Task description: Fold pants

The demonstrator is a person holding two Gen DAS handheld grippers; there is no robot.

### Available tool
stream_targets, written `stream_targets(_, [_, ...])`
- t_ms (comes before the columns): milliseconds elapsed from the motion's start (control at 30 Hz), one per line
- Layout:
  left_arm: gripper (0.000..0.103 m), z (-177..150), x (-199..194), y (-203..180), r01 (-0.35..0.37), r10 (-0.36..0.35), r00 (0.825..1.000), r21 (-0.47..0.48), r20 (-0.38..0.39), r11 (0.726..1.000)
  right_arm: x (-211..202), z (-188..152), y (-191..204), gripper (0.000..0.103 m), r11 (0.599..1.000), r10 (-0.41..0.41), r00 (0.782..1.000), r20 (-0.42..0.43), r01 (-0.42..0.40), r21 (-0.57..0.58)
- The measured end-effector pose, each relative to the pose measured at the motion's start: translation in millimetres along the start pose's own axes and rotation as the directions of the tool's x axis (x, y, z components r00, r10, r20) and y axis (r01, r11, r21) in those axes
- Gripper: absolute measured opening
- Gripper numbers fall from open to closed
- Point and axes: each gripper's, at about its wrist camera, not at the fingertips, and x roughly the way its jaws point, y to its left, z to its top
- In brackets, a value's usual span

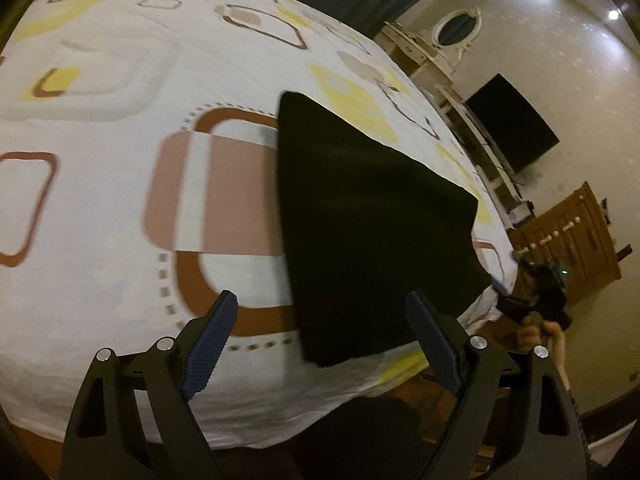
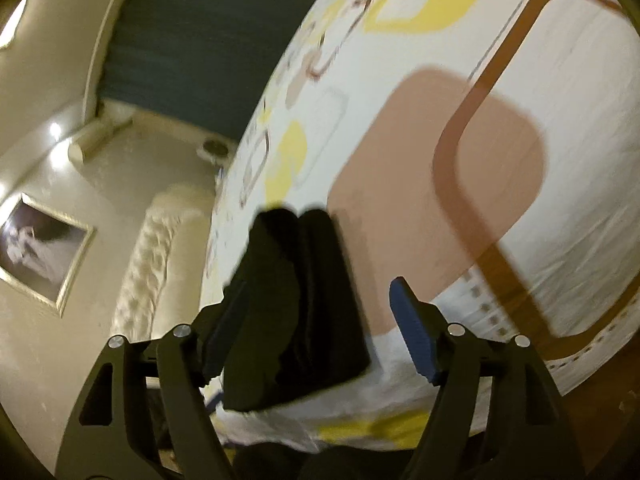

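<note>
Pants (image 1: 372, 224) lying flat on the bed (image 1: 120, 120), folded lengthwise, near its edge. Left gripper (image 1: 320, 344) spread wide, holding nothing. Right gripper (image 2: 316, 328) likewise parted around the pants' end, seemingly not pinching, though blurred. Crosswise folds probably left.

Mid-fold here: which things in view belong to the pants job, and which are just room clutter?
Job:
black pants on the bedsheet
left gripper, open
right gripper, open

Just around:
television
oval mirror
wooden cabinet
framed picture
</note>
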Motion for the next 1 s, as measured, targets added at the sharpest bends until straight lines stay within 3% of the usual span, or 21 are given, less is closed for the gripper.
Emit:
stream_targets(100, [0.085,1,21,-4,0.032,-0.032,0.999,-0.012,-0.034,0.999,22,-9,3,0.072,0.999,-0.031,0.998,-0.06,0.029,-0.035])
stream_targets(233, [0.085,2,38,-2,0.068,-0.071,0.996,-0.049,-0.055,0.996,45,-17,6,0.072,0.998,-0.008,0.991,-0.13,0.0,-0.06])
stream_targets(433, [0.085,2,57,1,0.136,-0.143,0.988,-0.112,-0.065,0.984,57,-22,12,0.073,0.995,-0.015,0.989,-0.147,0.0,-0.097])
stream_targets(500, [0.085,5,61,0,0.137,-0.145,0.987,-0.12,-0.062,0.983,58,-24,14,0.061,0.991,-0.05,0.987,-0.152,0.029,-0.133])
stream_targets(633, [0.058,6,64,-4,0.08,-0.087,0.994,-0.095,-0.073,0.992,58,-25,15,0.046,0.987,-0.076,0.986,-0.151,0.053,-0.153])
stream_targets(1000, [0.045,8,45,-16,-0.052,0.052,0.997,-0.009,-0.055,0.999,55,-36,36,0.034,0.982,-0.083,0.989,-0.121,0.061,-0.178])
